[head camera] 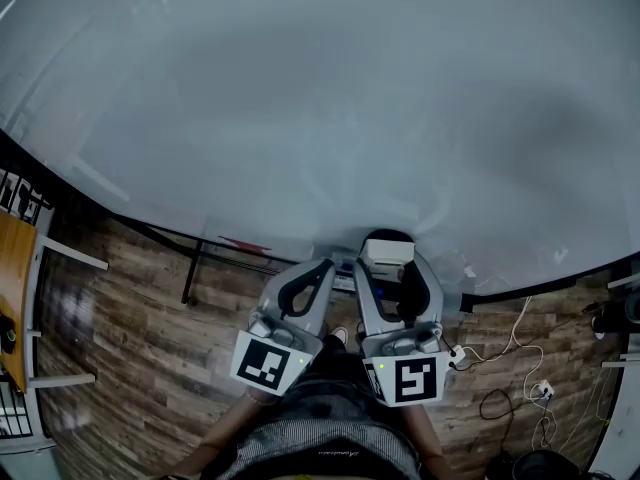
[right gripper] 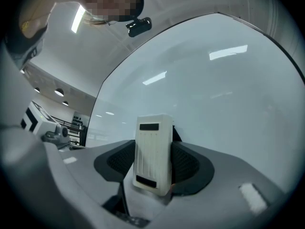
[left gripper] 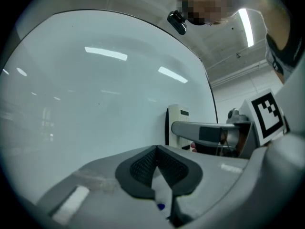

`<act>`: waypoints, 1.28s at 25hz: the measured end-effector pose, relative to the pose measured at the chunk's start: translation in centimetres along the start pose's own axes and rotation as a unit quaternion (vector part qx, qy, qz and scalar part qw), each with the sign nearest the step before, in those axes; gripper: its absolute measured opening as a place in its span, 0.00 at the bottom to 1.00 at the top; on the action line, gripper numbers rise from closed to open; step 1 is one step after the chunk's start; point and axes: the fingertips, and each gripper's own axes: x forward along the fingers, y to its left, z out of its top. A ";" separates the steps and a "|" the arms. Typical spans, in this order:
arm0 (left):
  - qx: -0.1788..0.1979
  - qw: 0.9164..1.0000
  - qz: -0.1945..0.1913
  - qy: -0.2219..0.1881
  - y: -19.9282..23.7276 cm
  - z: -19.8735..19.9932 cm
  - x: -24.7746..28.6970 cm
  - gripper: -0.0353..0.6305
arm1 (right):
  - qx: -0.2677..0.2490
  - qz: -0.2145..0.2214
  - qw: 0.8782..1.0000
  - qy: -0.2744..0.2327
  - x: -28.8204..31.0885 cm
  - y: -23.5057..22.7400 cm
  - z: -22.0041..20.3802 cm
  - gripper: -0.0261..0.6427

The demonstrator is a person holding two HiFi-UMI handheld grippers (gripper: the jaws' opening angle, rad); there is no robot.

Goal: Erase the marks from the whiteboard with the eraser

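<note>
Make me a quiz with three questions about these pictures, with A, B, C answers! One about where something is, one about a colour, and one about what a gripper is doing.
1. Where is the eraser?
A. Lying on the floor
B. Between the jaws of the right gripper
C. Stuck high on the board

2. What colour is the eraser's casing?
A. White
B. Red
C. Green

3. How do the jaws of the left gripper stand?
A. Wide apart
B. Clamped on a marker
C. Shut together, nothing between them

Answers:
1 B: the right gripper view shows both pads pressed on its sides.
2 A: the casing is white with small dark patches.
3 C: the left gripper view shows that gripper's two pads meeting at their tips.
</note>
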 end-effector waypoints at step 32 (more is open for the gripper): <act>-0.007 1.000 -0.014 0.011 13.8 0.2 -7.0 0.06 | 0.003 0.046 0.999 0.004 9.6 15.7 -0.7 0.40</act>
